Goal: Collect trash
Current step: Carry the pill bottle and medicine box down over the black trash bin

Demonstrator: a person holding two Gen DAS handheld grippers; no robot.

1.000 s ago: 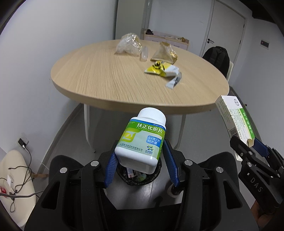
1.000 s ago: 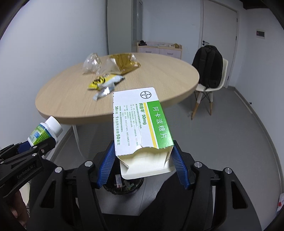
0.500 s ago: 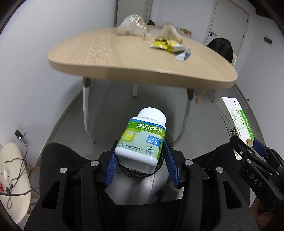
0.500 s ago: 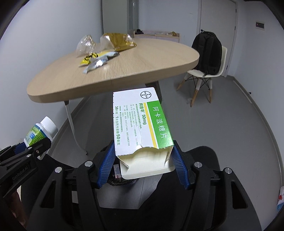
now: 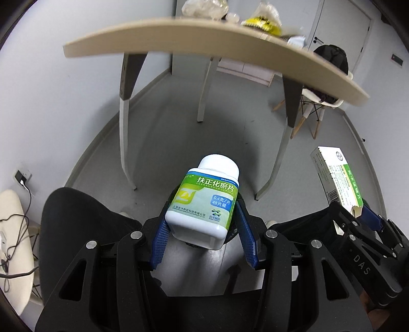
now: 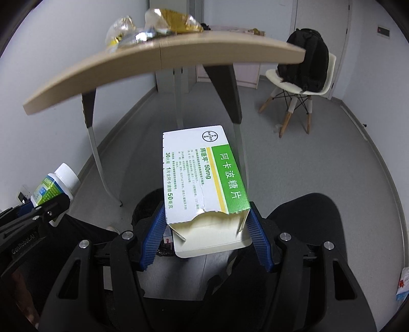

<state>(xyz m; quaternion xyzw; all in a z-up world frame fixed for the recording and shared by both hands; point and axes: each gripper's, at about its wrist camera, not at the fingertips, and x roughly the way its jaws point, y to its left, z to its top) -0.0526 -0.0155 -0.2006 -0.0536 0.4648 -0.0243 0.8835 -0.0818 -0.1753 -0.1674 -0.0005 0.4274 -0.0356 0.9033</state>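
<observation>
A: Start big. Where does the round wooden table (image 5: 179, 33) sit relative to the two grippers?

B: Up and ahead of both, seen from under its near edge. More litter lies on top near the far side: a clear crumpled bag (image 6: 120, 28), a gold foil pouch (image 6: 176, 21) and a yellow wrapper (image 5: 258, 23). Neither gripper is close to any of it

A: And the thing the coming move depends on?

B: A dark waste basket (image 6: 166, 238) on the grey floor, just under and behind the fingertips of both grippers. Only slivers of its rim and contents show, between the person's dark trouser legs (image 5: 76, 219). Both grippers point steeply down toward it, side by side; I can't tell which is nearer

A: What's the right gripper (image 6: 205, 232) doing?

B: Its blue pads pinch a torn-open white and green medicine carton (image 6: 202, 178) by the open end. The carton's long axis runs forward and away from the jaws, which are parted about a carton's width

A: And the left gripper (image 5: 202, 235)?

B: Pressed on the base of a white pill bottle (image 5: 204, 201) with a green label, cap pointing forward and up, jaws moderately spread. My guess is both pieces get dropped once they're over the rim
</observation>
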